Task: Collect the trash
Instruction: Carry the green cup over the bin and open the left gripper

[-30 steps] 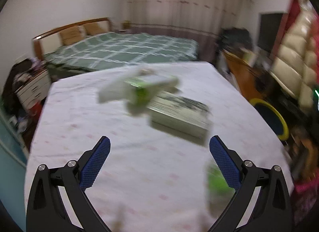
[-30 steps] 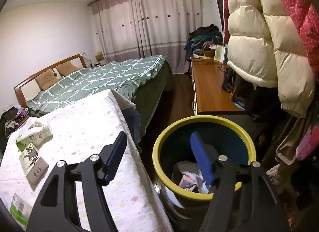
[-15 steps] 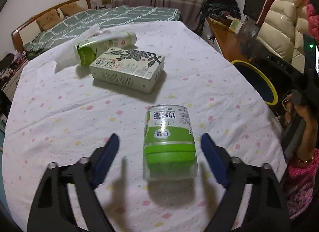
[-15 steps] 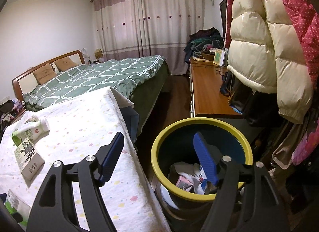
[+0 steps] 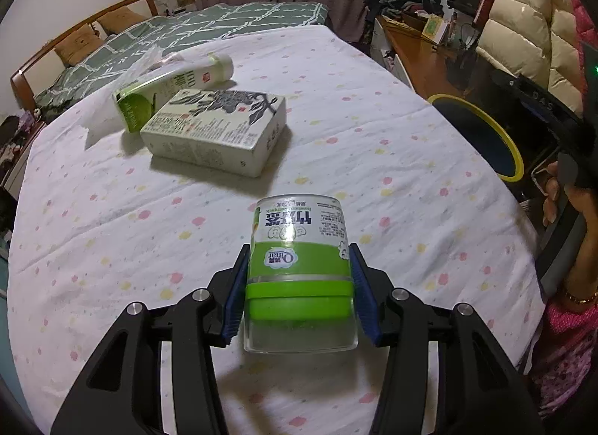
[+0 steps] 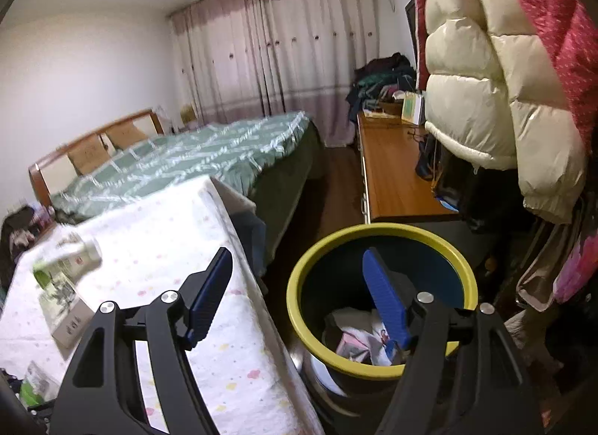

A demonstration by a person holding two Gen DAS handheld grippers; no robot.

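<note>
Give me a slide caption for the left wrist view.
Left tool closing around a green-labelled jar on the dotted tablecloth.

The left gripper (image 5: 297, 295) is closing its blue-padded jaws on a clear plastic jar with a green lid and green-and-white label (image 5: 299, 270), pads against both sides, the jar lying on the white dotted tablecloth (image 5: 392, 136). Further back lie a flat white printed carton (image 5: 216, 132) and a green-and-white bottle (image 5: 172, 89), touching. A yellow-rimmed dark bin (image 5: 482, 132) stands just beside the table's right edge.
</note>
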